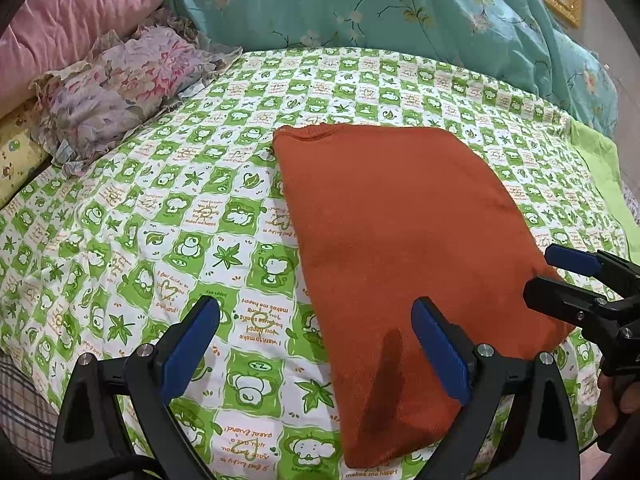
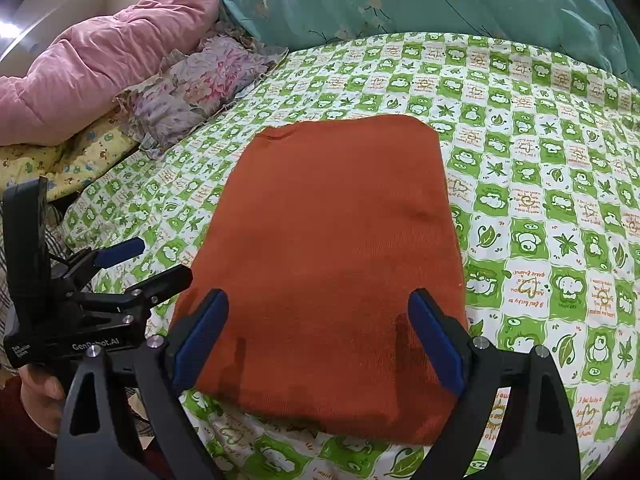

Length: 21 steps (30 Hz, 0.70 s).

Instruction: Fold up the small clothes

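A rust-orange knit garment (image 1: 392,224) (image 2: 336,248) lies flat on the bed as a folded rectangle. My left gripper (image 1: 316,344) hovers open over its near left edge, one blue pad over the sheet, the other over the cloth, nothing held. My right gripper (image 2: 320,336) stands open above the garment's near end, holding nothing. The right gripper (image 1: 560,276) also shows at the right in the left wrist view, jaws apart. The left gripper (image 2: 156,264) shows at the left in the right wrist view, held by a hand (image 2: 40,396).
The bed sheet (image 1: 180,216) (image 2: 540,184) is green and white checked with cartoon prints. A floral cushion (image 1: 120,84), a pink quilt (image 1: 68,12) and a teal floral duvet (image 1: 400,4) crowd the far and left sides. A yellow printed pillow (image 2: 68,156) lies left.
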Available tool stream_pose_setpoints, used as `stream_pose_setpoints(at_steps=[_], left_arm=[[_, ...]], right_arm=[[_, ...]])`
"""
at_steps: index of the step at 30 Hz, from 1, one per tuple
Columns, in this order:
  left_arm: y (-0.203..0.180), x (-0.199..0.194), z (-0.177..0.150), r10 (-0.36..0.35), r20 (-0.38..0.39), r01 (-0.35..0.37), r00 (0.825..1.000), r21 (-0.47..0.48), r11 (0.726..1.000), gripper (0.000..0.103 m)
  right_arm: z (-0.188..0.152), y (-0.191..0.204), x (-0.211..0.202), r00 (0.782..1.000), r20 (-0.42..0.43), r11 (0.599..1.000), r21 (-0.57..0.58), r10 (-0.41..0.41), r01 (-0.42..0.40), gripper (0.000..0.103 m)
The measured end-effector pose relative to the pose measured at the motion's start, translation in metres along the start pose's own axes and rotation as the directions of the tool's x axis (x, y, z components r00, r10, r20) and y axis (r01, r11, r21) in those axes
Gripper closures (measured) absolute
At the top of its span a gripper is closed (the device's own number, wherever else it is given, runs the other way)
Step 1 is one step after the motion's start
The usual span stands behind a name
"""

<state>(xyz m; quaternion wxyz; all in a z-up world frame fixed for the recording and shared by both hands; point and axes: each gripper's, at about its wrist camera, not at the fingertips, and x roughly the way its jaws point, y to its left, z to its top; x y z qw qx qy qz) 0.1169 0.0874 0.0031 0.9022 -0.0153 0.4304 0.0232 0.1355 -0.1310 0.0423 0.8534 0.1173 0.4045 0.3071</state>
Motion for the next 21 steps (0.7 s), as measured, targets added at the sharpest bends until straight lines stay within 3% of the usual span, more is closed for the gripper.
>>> stream_pose_setpoints(at_steps=[9, 21], left_arm=[[0.006, 0.004, 0.006, 0.033, 0.017, -0.032, 0.999, -0.006, 0.999, 0.008], [0.007, 0.002, 0.006, 0.022, 0.002, -0.022, 1.000, -0.020, 1.000, 0.008]], right_arm=[[0.004, -0.006, 0.002, 1.000, 0.007, 1.000, 0.000, 0.002, -0.002, 0.012], [0.005, -0.010, -0.002, 1.000, 0.030, 1.000, 0.013, 0.004, -0.005, 0.012]])
